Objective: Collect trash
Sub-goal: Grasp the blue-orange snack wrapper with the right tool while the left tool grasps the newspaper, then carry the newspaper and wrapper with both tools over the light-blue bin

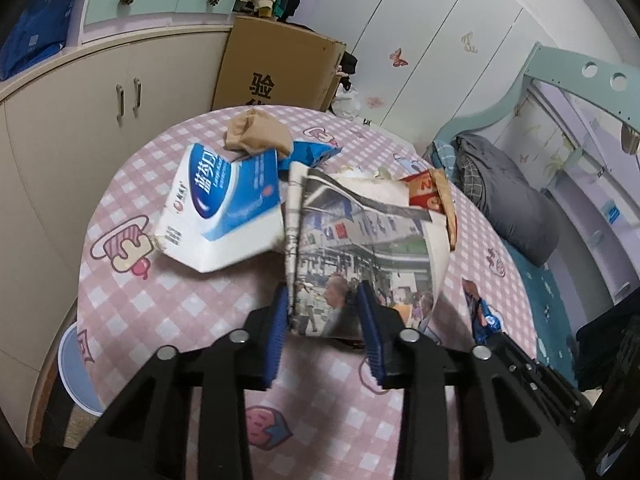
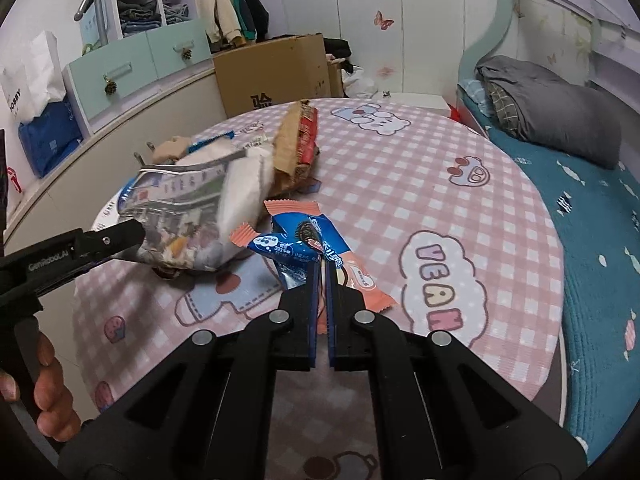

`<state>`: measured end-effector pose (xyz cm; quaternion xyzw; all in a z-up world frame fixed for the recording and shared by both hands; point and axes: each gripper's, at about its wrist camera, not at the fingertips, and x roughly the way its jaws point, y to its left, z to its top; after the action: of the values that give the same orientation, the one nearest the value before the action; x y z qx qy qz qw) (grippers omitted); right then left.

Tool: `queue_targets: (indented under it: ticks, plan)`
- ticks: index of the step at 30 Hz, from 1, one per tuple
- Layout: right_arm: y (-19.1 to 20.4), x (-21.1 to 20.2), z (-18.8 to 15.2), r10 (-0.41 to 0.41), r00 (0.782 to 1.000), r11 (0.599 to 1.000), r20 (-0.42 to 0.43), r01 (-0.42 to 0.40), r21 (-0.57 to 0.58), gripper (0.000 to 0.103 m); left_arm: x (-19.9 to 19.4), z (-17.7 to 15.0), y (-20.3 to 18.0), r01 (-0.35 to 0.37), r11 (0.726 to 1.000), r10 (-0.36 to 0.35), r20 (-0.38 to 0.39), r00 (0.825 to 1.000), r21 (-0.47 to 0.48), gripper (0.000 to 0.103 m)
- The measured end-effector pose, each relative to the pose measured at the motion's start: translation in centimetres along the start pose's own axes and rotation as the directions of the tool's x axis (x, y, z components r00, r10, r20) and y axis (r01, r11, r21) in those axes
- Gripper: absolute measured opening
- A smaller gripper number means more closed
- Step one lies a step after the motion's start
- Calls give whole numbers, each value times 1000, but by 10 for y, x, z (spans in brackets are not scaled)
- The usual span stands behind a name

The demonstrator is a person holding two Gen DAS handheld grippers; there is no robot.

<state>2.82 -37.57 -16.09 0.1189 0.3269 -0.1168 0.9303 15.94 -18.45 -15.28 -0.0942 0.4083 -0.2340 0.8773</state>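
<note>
Your left gripper [image 1: 324, 308] is half closed, pinching the folded newspaper bag [image 1: 360, 248] stuffed with trash on the pink checked tablecloth [image 1: 168, 304], probably steadying its mouth, while your right gripper [image 2: 320, 280] is clamped tight on the blue cookie wrapper [image 2: 304, 244] beside it, ready for loading.

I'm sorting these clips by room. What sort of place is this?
Most likely a bedroom in a home: a bed with folded bedding stands beside the round table, clothes hang behind it, and butterfly stickers dot the wardrobe doors.
</note>
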Motion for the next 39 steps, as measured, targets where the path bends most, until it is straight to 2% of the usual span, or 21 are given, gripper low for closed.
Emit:
queue_targets:
  ticks: [2, 5, 11, 13, 17, 20, 24, 29, 32, 39]
  plan:
    - [3, 1, 0, 19, 1000, 1000, 1, -19, 3, 4, 1, 1, 0, 7, 1000, -7, -4, 1000, 4, 30]
    - [7, 2, 0, 25, 1000, 1000, 7, -25, 1, 4, 10, 2, 3, 24, 1000, -25, -50, 998, -20, 31]
    - [19, 12, 2, 43, 999, 999, -6, -43, -23, 4, 11, -4, 1, 39, 999, -39, -36, 999, -16, 30]
    - [19, 14, 0, 46, 999, 999, -10, -46, -26, 4, 7, -4, 0, 44, 999, -45, -18, 999, -10, 22]
    - [22, 12, 1, 39, 999, 999, -5, -39, -29, 4, -7, -3, -2, 71, 997, -72, 16, 997, 19, 15]
    - [23, 8, 2, 29, 1000, 999, 7, -28, -33, 4, -18, -5, -8, 116, 992, -118, 44, 992, 41, 10]
    - [19, -5, 4, 1, 999, 1000, 35, 0, -28, 4, -38, -7, -25, 198, 976, -207, 95, 974, 96, 6]
    - [10, -30, 9, -35, 995, 999, 89, 36, -8, 4, -55, -12, -48, 238, 959, -258, 129, 957, 153, 4]
    - [8, -47, 11, -42, 991, 999, 125, 43, -4, 4, -69, -15, -60, 274, 946, -301, 154, 941, 172, 4]
    - [19, -86, 17, -23, 980, 999, 195, 28, -23, 4, -113, -18, -60, 293, 938, -331, 220, 918, 187, 4]
